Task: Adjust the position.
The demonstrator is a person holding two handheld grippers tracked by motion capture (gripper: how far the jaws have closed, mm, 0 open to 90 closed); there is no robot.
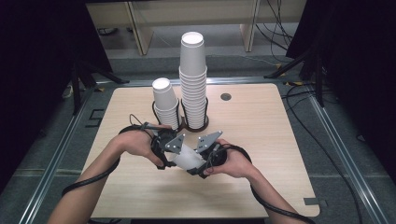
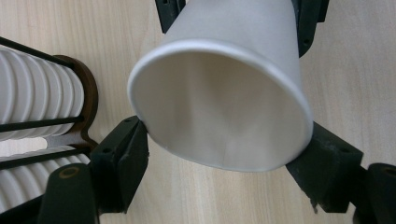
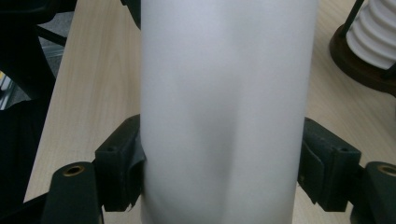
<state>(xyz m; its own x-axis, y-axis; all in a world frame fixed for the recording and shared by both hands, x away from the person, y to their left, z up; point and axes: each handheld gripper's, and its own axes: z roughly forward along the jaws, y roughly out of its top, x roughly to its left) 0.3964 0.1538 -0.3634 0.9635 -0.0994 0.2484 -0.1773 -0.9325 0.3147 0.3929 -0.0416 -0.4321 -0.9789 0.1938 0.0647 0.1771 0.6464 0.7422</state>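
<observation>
A white paper cup (image 1: 187,157) lies on its side just above the wooden table, held between both grippers. My left gripper (image 1: 172,156) is shut on it: in the left gripper view the cup's open mouth (image 2: 219,112) faces the camera and both black pads touch its rim. My right gripper (image 1: 200,163) is shut on the cup's body (image 3: 222,93), its pads pressing the wall on either side. The right gripper's fingers (image 2: 309,21) show beyond the cup in the left gripper view.
Behind the hands stand a tall stack of white cups (image 1: 193,79) and a shorter stack (image 1: 166,105), each in a dark wire holder (image 1: 196,125). A round grommet (image 1: 226,97) sits at the back of the table (image 1: 271,140). Cables and dark stands surround it.
</observation>
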